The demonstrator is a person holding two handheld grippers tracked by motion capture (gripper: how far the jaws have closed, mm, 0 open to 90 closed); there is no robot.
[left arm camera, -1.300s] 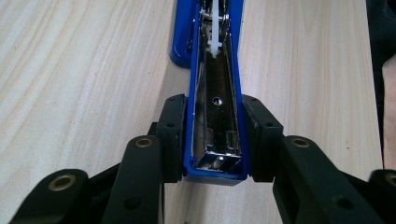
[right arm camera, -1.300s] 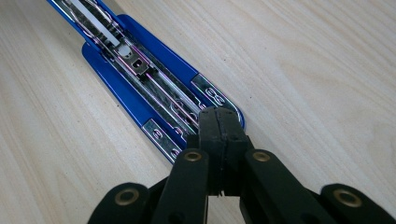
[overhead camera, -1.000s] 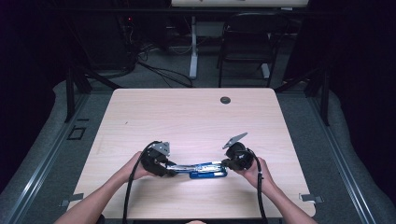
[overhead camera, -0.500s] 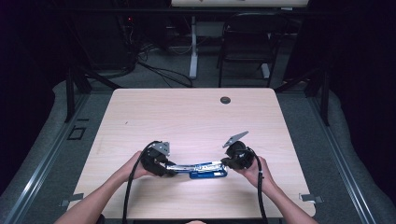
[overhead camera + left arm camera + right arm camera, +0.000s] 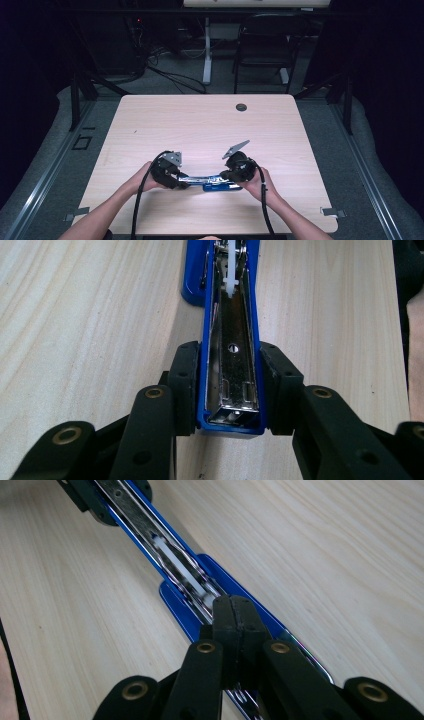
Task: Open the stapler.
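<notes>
Blue stapler [image 5: 212,183] opened flat, metal magazine exposed, near table's front edge.

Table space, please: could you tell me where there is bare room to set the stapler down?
The table is bare from the round grommet hole at the far edge to the grippers, and along both side edges. It is crowded only near the front edge, where the left gripper and right gripper meet at the blue stapler.
</notes>
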